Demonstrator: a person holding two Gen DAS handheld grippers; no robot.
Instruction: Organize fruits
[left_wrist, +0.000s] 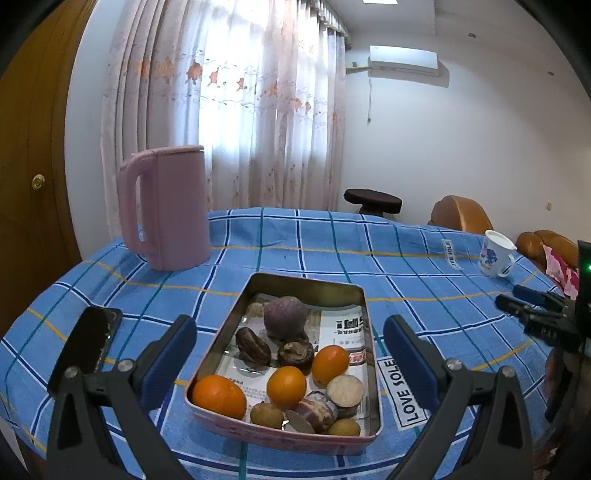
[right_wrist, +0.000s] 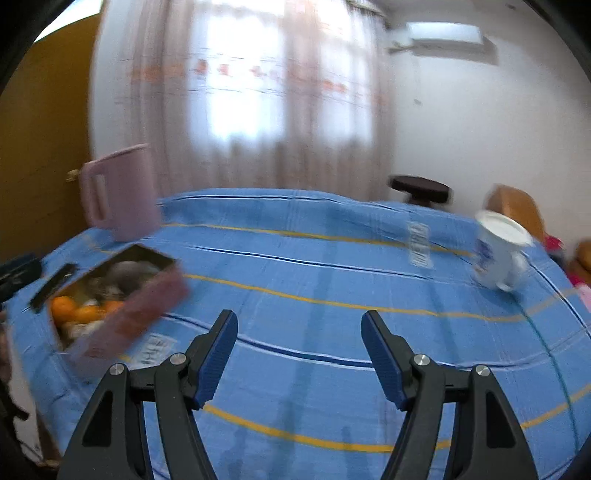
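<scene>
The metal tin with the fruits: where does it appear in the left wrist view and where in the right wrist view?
Left wrist view: the metal tin lies at lower centre, between the open fingers of the left gripper.
Right wrist view: the tin sits at the left edge, blurred, far left of the open right gripper.
Shared landmark: the pink kettle stands behind the tin, on the blue checked tablecloth, in both views.

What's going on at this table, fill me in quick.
A person holds a two-finger gripper in each hand, sorting fruit. The left gripper hangs open over a metal tin holding oranges and other produce; it grips nothing. The right gripper is open too, over bare blue checked cloth, its view blurred. A pink kettle, a white mug and a black phone also sit on the table.
</scene>
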